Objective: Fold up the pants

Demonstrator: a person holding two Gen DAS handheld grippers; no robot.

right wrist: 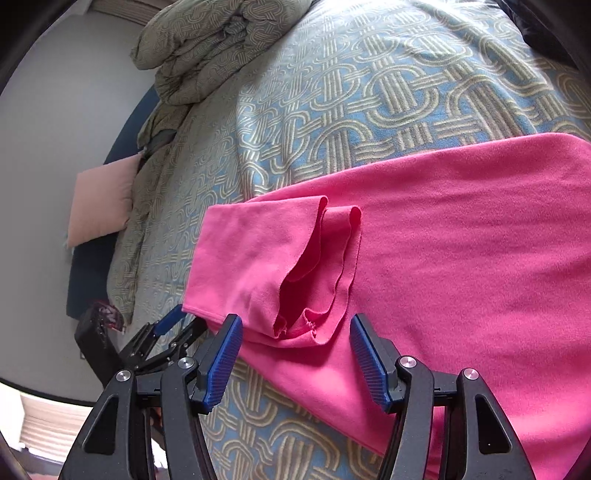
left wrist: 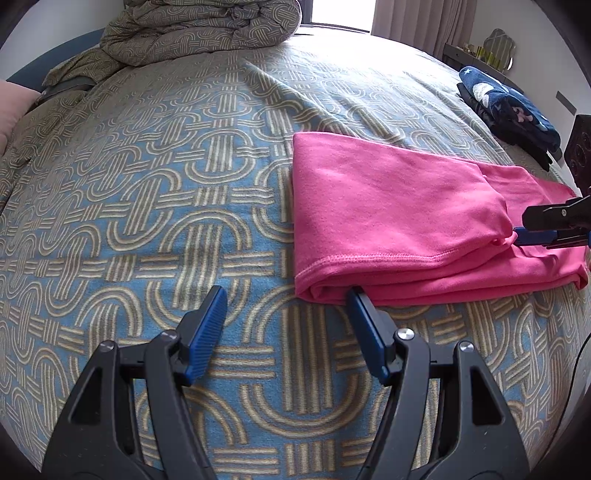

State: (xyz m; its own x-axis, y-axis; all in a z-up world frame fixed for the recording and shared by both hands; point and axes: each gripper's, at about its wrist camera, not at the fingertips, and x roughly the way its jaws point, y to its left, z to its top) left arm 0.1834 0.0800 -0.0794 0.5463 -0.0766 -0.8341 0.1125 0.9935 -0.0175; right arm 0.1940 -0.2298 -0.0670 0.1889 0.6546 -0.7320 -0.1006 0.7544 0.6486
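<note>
The pink pants [left wrist: 399, 218] lie on the bed [left wrist: 155, 192], already doubled over into a thick band, with the two leg cuffs [right wrist: 314, 266] gaping open on top of the lower layer. The cloth is soft, fleecy knit, bright pink, stitched along the hem, and a little puffy at the folded edge rather than pressed flat.

The left gripper [left wrist: 286, 308] has its fingers spread with nothing between them; its right finger just touches the near corner of the folded edge, and its left finger stands over bare bed. The right gripper [right wrist: 295, 332] is likewise spread and empty, with the cuffs lying just ahead between its two fingers and the pants running off beyond its right finger.

The next fold looks to be the step in hand. To do it well, I'd say each pair of fingers should catch all the layers at once, one at the folded corner, one at the cuffs, and lift together so the band carries over evenly. The loose cuffs could slip apart if only the top layer is taken.

Beyond the fingers, a bundled quilt [left wrist: 199, 29] sits at the head of the bed.
</note>
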